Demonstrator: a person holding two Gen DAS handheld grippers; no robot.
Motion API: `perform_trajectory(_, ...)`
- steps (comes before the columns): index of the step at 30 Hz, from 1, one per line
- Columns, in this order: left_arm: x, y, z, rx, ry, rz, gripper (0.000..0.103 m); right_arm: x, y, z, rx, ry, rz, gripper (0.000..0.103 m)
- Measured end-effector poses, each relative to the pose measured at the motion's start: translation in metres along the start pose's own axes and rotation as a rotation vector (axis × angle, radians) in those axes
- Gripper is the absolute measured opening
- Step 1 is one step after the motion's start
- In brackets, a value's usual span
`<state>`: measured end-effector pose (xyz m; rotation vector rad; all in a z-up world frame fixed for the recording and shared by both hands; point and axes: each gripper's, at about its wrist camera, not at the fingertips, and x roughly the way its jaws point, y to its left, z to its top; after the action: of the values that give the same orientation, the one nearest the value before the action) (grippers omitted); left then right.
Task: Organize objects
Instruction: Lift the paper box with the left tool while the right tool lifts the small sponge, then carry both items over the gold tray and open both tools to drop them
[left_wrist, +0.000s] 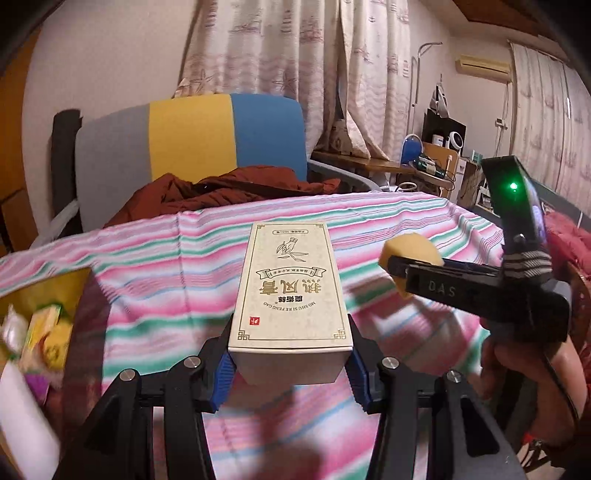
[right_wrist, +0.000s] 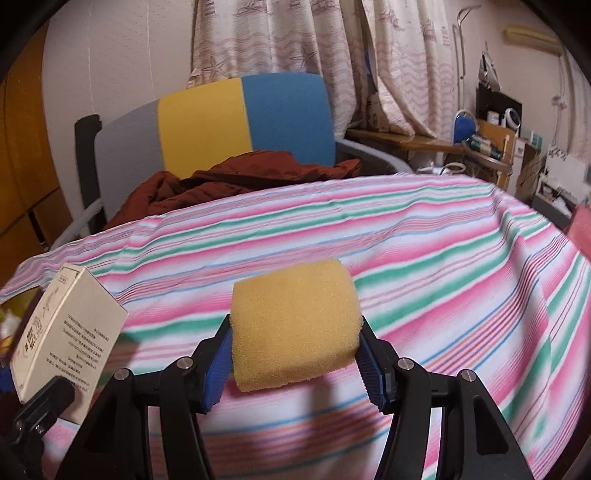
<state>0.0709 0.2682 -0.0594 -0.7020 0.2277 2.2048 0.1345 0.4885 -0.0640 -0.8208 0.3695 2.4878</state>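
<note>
At the lower left of the left wrist view a cluster of yellow and green packets (left_wrist: 44, 332) is smeared by blur and cut by the frame edge — what they are cannot be made out, nor what the white shape below them is. The striped cloth (left_wrist: 166, 266) hides the table beneath it entirely. Behind it stands a chair (left_wrist: 192, 136) with a grey, yellow and blue back, a rust-red jacket (left_wrist: 236, 188) bunched on its seat.

The cardboard box (left_wrist: 291, 291) is tall, cream-coloured and printed with gold lettering and a small red seal; it lies lengthwise, pointing away from the camera, lifted above the cloth. The left gripper (left_wrist: 291, 363) clamps its near end, blue pads pressed on both long sides.

The sponge (right_wrist: 295, 325) is a yellow-orange foam block, bulging slightly where it is squeezed. The right gripper (right_wrist: 295, 354) holds it between its blue pads — also raised above the cloth, to the right of the box. In the left wrist view the person's right hand (left_wrist: 524, 373) wraps that gripper's handle, only partly in frame.
</note>
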Motion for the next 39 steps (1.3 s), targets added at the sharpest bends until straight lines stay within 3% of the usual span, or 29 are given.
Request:
perform_trajectory(10, -0.041, 0.031, -0.017, -0.105, 0.016, 0.015, 0.052, -0.027, 0.045, -0.008, -0.027, 0.024, 0.059, 0.061)
perform_trajectory(20, -0.074, 0.037, -0.024, -0.116, -0.009, 0.021, 0.052, -0.044, 0.078, -0.012, -0.075, 0.063, 0.092, 0.061)
perform_trajectory(39, -0.127, 0.078, -0.027, -0.196, -0.067, 0.078, 0.052, -0.069, 0.146, -0.021, -0.16, 0.078, 0.234, 0.061)
